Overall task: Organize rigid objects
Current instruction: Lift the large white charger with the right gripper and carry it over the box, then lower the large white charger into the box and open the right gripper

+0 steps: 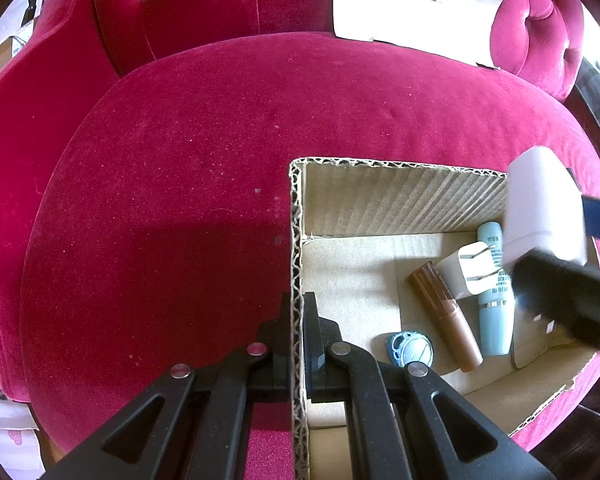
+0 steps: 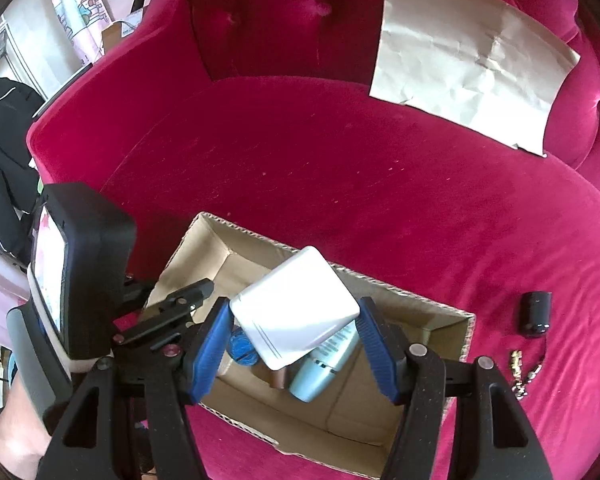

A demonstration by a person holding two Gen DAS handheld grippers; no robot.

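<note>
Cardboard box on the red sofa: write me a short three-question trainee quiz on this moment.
1. True or false: the left gripper is clamped on the wall of the cardboard box.
2. What does the right gripper hold? A) white case B) light blue tube C) brown tube
3. Name the dark thing lying on the sofa cushion outside the box.

Key: 1 true; 2 A; 3 the small black cylinder with a metal chain.
</note>
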